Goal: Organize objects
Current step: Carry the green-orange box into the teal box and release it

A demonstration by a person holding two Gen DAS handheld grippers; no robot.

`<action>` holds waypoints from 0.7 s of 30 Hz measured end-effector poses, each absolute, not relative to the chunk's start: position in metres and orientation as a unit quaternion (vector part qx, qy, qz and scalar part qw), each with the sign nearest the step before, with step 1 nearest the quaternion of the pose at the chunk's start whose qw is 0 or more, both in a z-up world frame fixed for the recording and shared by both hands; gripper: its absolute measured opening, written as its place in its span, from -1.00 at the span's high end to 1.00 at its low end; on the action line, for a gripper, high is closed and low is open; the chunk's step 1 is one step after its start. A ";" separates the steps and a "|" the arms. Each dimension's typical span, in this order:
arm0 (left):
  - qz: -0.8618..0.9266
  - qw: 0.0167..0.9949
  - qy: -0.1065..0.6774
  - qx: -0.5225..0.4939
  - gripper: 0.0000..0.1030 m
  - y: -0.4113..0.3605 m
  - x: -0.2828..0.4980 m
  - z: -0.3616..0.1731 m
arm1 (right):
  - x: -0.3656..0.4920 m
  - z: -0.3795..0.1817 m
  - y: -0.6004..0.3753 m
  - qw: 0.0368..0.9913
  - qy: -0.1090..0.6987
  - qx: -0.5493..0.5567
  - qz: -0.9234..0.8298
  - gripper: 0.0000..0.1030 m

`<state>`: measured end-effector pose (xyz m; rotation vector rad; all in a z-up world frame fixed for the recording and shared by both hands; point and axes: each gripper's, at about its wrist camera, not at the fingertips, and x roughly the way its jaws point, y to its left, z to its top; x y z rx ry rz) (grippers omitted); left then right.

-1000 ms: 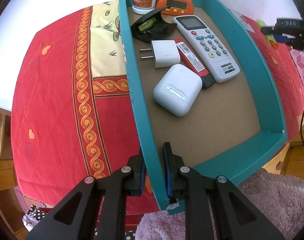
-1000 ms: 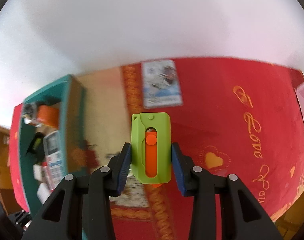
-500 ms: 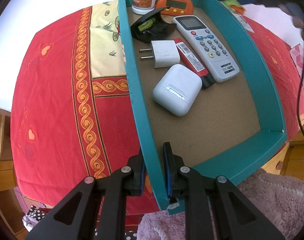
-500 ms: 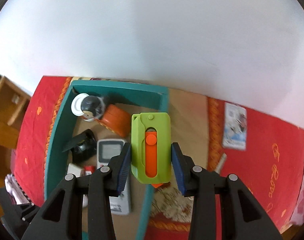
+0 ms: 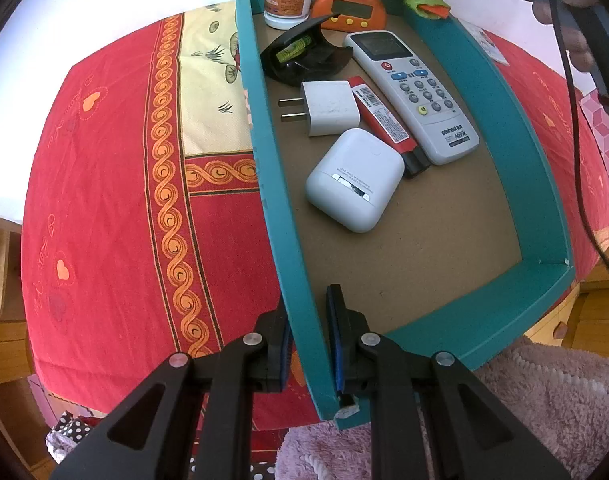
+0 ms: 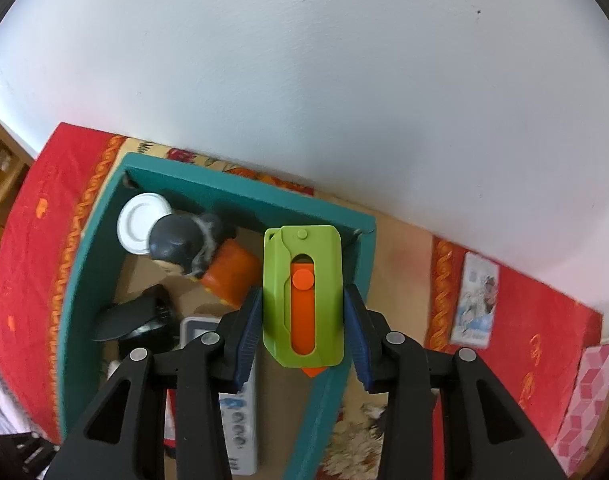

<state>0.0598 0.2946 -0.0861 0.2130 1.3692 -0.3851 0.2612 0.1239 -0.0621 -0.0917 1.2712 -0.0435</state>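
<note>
Right gripper [image 6: 303, 326] jaws hold the cutter [image 6: 303, 298], long axis along them, above the box's [image 5: 516, 124] far right corner; left gripper [image 5: 307, 344] jaws clamp its near wall.

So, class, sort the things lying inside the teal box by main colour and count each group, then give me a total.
White: 4: jar, charger plug, earbud case, remote control
Orange: 1: monkey clock
Black: 1: open case
Red: 1: red stick
Total: 7 inside the teal box
</note>
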 end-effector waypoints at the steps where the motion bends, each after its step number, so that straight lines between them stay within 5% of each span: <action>1: -0.176 0.752 0.627 0.098 0.72 0.294 0.060 -0.086 | 0.260 -0.064 0.127 0.801 0.596 -0.048 -0.021 0.21; 21: -0.180 0.751 0.628 0.101 0.72 0.292 0.061 -0.086 | 0.238 -0.064 0.118 0.817 0.575 -0.023 -0.029 0.12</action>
